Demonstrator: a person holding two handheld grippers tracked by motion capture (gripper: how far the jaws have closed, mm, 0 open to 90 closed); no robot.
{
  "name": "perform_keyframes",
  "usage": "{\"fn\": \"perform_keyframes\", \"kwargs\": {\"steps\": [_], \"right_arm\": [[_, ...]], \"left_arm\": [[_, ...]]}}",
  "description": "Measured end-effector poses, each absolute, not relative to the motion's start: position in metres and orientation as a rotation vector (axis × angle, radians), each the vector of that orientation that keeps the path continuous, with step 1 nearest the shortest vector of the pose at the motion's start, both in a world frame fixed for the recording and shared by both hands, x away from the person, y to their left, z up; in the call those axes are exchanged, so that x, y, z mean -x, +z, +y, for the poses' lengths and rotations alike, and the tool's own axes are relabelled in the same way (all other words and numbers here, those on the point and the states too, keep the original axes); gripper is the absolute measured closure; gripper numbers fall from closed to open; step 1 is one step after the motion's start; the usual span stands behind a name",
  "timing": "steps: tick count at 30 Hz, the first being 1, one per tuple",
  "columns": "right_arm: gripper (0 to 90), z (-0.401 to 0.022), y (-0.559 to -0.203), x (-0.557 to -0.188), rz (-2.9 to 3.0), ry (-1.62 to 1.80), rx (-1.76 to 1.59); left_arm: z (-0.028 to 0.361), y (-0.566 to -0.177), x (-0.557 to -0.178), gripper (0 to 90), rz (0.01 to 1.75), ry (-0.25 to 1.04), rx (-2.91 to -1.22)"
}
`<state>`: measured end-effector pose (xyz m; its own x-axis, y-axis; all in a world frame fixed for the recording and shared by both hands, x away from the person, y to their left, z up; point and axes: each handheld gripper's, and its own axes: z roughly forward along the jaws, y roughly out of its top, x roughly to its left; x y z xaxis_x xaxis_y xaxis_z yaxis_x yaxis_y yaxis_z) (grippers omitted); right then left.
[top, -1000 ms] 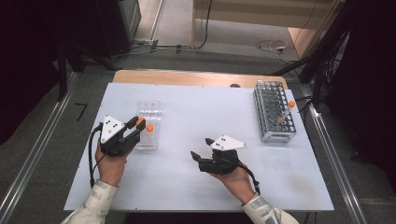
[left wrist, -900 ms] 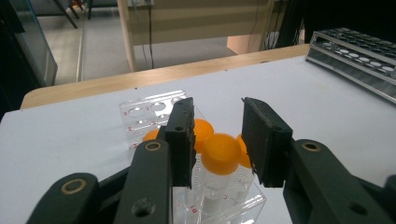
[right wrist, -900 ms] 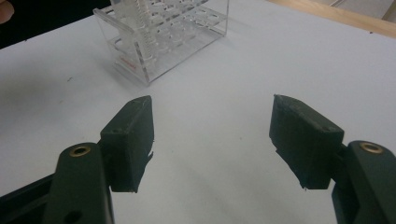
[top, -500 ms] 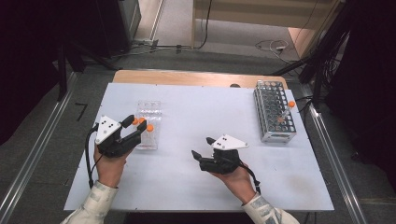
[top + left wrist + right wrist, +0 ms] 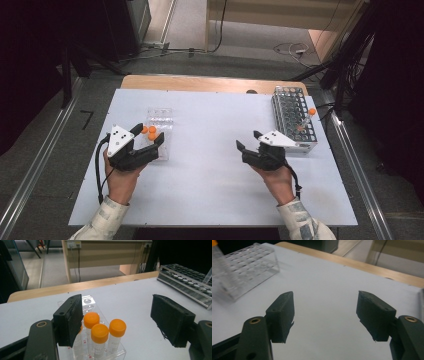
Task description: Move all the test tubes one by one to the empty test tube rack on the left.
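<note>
The left gripper (image 5: 120, 323) has just been opening its jaws; the orange-capped tubes (image 5: 100, 333) in their clear rack (image 5: 87, 301) stand between them, untouched. It should lift straight clear. The right gripper (image 5: 325, 315) hangs with jaws apart and empty.

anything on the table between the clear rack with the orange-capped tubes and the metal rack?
Just the right gripper, jaws open, held over the white table between the clear rack and the metal rack. The high view shows the rest bare.

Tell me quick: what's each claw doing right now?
Left claw: open, jaws just widened around the orange-capped tubes, gripping none.
Right claw: open, nothing between the jaws.
</note>
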<state>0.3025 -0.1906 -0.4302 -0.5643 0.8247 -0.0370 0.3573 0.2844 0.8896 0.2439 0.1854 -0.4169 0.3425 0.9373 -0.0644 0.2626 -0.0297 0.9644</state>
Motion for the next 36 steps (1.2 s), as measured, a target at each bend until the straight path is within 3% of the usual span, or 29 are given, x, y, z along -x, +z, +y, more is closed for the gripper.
{"fn": "perform_keyframes", "kwargs": {"steps": [16,23,36], "right_arm": [[30.0,-0.3,-0.425,-0.334,1.706,1.08,-1.315],[31.3,-0.323,-0.435,-0.35,1.645,1.036,-1.378],[43.5,-0.343,-0.449,-0.39,1.626,0.962,-1.452]], "left_arm": [[0.185,-0.416,-0.243,25.9,1.13,0.787,-1.52],[0.185,-0.416,-0.244,26.1,1.13,0.783,-1.52],[0.187,-0.416,-0.244,26.5,1.133,0.777,-1.521]]}}
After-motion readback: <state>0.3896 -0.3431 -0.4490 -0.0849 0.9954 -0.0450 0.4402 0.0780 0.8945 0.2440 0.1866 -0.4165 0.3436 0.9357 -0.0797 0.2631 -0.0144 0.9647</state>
